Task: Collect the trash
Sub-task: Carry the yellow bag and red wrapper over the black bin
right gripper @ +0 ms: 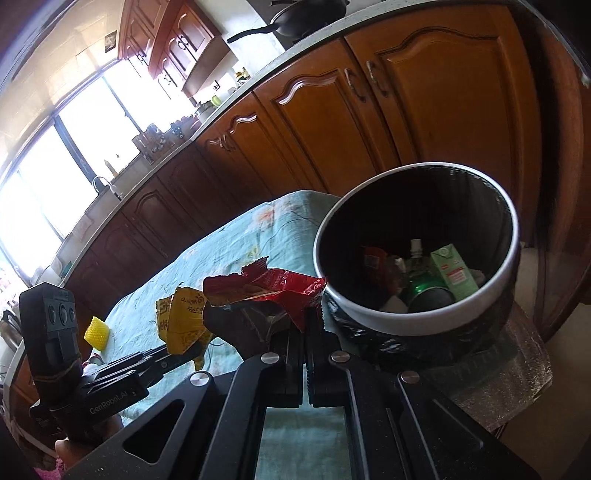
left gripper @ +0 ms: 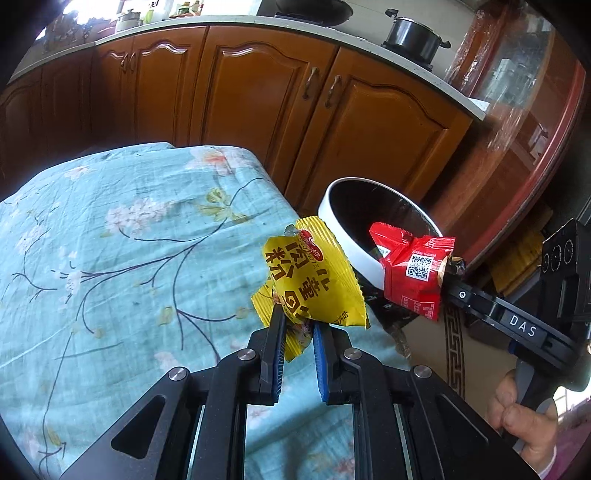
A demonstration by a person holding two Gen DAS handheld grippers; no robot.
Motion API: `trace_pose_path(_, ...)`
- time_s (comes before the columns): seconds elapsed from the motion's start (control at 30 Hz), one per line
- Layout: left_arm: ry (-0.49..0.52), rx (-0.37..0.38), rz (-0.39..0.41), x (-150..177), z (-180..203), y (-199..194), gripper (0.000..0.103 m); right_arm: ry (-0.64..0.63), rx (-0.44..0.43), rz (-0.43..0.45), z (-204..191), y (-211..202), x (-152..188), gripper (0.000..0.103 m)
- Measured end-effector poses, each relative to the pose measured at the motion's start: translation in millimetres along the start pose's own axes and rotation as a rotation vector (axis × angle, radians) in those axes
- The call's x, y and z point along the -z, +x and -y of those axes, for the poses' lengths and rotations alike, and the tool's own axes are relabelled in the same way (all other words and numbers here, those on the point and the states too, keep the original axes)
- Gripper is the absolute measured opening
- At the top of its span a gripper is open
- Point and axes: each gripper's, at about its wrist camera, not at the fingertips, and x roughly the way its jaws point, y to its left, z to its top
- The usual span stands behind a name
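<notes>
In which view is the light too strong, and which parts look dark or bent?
Right wrist view: the window is blown out white, and the trash bin interior is dark. Left wrist view: light is even, the yellow wrapper print is sharp, and the counter edge curves from fisheye distortion.

Brown wooden cabinets along the far side, under a pale countertop; black pot far right on the stove; bright windows far left; table with floral teal cloth near.
</notes>
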Motion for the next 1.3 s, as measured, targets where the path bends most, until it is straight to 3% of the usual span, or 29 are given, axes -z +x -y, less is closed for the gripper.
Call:
trace_pose_path(0.5,0.077,0.024,-0.028,-13,40,27,0.013,0.081,0.034,0.050,43,-25,-2,0.001)
trace_pose_path(1.3,0.147,0.020,-0.073,-54,74,86,0.013,0.114,0.116,0.091,77,-19,-32,0.001)
